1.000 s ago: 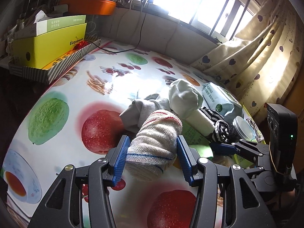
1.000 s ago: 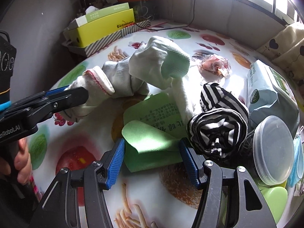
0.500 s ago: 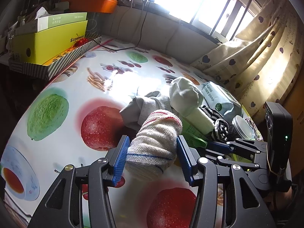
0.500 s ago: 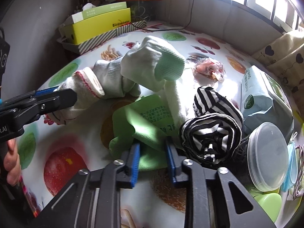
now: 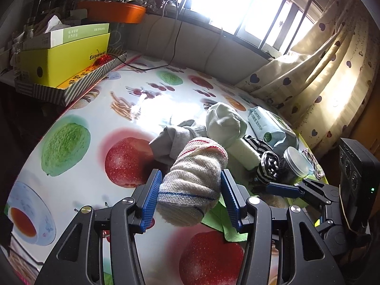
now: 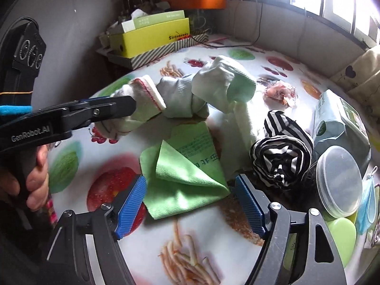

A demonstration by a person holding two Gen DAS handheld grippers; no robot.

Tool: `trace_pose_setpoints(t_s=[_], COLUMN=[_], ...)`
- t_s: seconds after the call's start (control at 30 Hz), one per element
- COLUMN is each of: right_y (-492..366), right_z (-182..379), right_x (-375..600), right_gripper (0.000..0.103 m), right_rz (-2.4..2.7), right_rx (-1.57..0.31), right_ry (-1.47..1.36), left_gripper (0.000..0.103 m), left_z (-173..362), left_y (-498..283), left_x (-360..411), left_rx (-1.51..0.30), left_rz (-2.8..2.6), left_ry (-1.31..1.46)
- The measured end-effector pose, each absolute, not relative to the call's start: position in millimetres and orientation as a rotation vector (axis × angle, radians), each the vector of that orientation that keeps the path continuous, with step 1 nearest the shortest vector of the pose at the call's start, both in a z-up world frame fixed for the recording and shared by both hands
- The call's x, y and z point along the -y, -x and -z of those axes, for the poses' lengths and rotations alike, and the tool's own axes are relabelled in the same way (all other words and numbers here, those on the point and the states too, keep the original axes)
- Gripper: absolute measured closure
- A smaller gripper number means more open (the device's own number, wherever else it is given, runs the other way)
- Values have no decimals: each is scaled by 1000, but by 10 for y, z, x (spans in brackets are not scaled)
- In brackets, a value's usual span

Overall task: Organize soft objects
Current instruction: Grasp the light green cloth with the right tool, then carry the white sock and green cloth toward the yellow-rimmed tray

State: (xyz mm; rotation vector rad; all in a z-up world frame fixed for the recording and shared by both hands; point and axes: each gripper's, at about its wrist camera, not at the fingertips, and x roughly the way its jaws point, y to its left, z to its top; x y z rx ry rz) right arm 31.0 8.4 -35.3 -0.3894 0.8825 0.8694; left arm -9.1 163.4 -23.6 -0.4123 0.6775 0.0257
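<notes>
My left gripper (image 5: 190,197) is shut on a cream knitted cloth with red and blue trim (image 5: 194,178), holding it just above the table; it also shows in the right wrist view (image 6: 140,104). Behind it lie a grey sock (image 5: 171,140), a pale green-white sock (image 6: 223,83) and a rolled black-and-white striped cloth (image 6: 282,156). My right gripper (image 6: 190,204) is open, its jaws on either side of a folded green cloth (image 6: 185,178) that lies on the table over a green leaflet (image 6: 197,137).
A clear-lidded jar (image 6: 339,180), a pale wipes pack (image 6: 337,123) and a blue mask (image 6: 368,204) sit at the right. A yellow box in a striped tray (image 5: 64,71) stands at the far left. Curtains (image 5: 320,71) hang at the right.
My right gripper had closed on the green cloth half a second ago and has now opened; the cloth lies folded and shifted toward me. The left gripper stayed shut on the knitted cloth.
</notes>
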Motion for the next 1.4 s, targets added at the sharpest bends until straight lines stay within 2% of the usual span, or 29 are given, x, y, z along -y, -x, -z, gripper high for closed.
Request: trace_pose_setpoints(t_s=[0.23, 0.27, 0.33, 0.37, 0.4, 0.5, 1.4], right_y=[-395, -383, -374, -364, -348, -289, 26], right_z=[559, 556, 535, 525, 516, 506, -356], right_x=[-270, -274, -270, -268, -269, -263, 862], right_gripper=[25, 30, 52, 72, 81, 93, 94], right_rz=[-883, -884, -894, -900, -903, -901, -817], right_rx=[-927, -916, -905, -901, -896, -882, -649], right_ry=[459, 467, 460, 458, 463, 482, 246], left_gripper=[51, 51, 51, 51, 51, 51, 52], left_z=[249, 252, 253, 252, 251, 240, -204], left_y=[88, 88, 86, 83, 78, 79, 181], left_x=[-1659, -1664, -1668, -1667, -1664, -1636, -875], left_rx=[-686, -687, -688, -688, -690, -690, -632], left_rz=[-33, -35, -38, -39, -39, -34, 41], left_ry=[418, 418, 418, 417, 417, 416, 315])
